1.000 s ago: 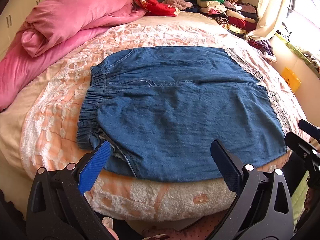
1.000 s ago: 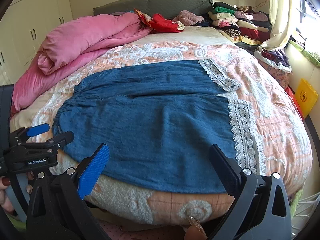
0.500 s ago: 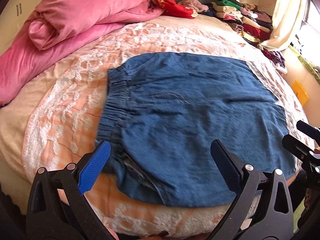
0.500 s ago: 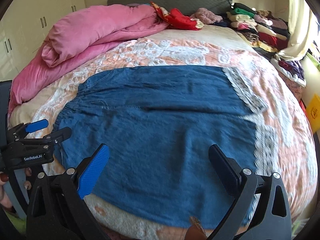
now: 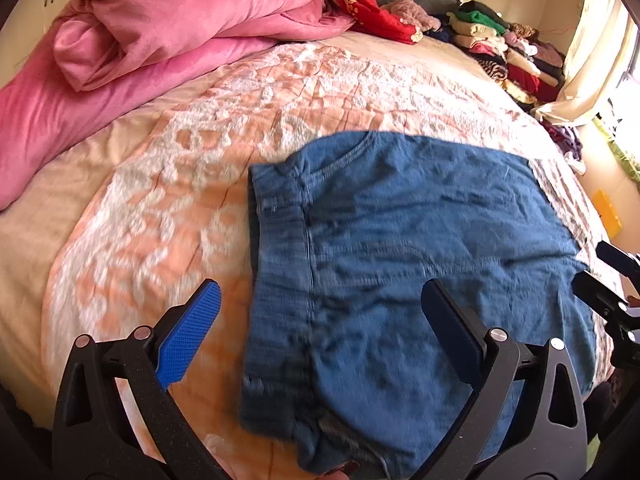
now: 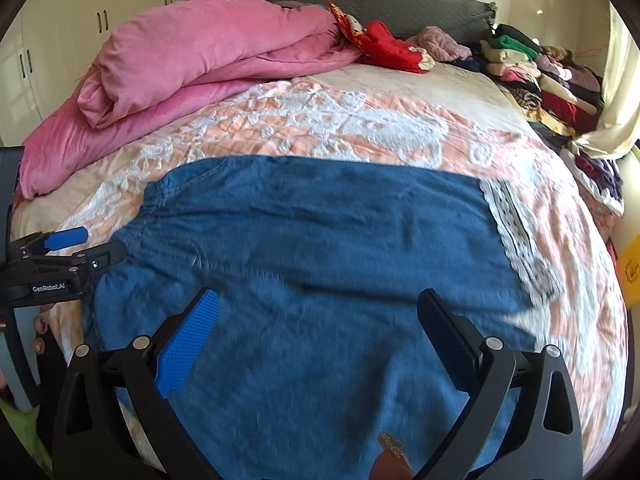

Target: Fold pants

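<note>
Blue denim pants [image 5: 420, 240] [image 6: 320, 248] lie flat on the bed, elastic waistband [image 5: 276, 240] to the left and white lace hem [image 6: 516, 232] to the right. My left gripper [image 5: 320, 308] hovers open over the near waistband corner, nothing between its fingers. My right gripper [image 6: 318, 312] hangs open above the middle of the near leg, empty. Each gripper shows at the edge of the other's view: the right gripper [image 5: 608, 280] at the right edge, the left gripper [image 6: 64, 256] at the left edge.
A peach and white bedspread [image 6: 360, 128] covers the bed. A rolled pink duvet [image 6: 192, 60] fills the back left. Red clothes [image 6: 384, 48] and a stack of folded garments [image 6: 532, 72] lie at the back right. A curtain [image 5: 588, 60] hangs at the right.
Both grippers have moved forward over the bed and lower toward the pants; the left one has shifted left onto the waistband end. The pants lie as before. Both stay open.
</note>
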Tool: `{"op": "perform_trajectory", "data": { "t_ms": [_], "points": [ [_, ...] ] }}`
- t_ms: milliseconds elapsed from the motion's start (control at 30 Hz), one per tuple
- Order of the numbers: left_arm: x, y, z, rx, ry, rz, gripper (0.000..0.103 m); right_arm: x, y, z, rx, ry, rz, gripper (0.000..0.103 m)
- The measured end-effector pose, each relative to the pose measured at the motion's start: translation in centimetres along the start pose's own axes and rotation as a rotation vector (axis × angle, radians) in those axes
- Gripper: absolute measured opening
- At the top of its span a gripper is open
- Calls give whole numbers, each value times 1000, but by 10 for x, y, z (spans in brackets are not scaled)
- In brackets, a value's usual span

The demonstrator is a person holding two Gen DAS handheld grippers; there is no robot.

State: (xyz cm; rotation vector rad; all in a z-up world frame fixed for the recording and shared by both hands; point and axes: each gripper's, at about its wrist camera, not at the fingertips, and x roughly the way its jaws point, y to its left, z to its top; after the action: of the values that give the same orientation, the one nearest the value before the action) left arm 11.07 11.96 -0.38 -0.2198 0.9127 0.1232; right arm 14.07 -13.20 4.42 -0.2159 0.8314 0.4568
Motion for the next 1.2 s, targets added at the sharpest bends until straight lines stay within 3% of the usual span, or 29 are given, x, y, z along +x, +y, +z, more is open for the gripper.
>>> {"op": "perform_trajectory", "data": {
  "t_ms": [300, 467, 800, 900, 967, 1200],
  "points": [
    [33, 31, 45, -33, 17, 35, 94, 44, 2, 46, -66, 22, 47, 99],
    [57, 36, 64, 18, 26, 44, 94, 73, 5, 75, -103, 24, 43, 99],
    [103, 45, 72, 26, 80, 27, 92, 129, 24, 111, -241, 47, 37, 99],
    [107, 42, 73, 40, 73, 0, 69, 146, 28, 113, -267, 76, 36, 99],
    [106, 39, 74, 58, 45, -12, 35, 156, 29, 114, -276, 90, 28, 99],
    [81, 25, 66, 121, -55, 1, 27, 171, 34, 116, -315, 97, 35, 99]
  ]
}}
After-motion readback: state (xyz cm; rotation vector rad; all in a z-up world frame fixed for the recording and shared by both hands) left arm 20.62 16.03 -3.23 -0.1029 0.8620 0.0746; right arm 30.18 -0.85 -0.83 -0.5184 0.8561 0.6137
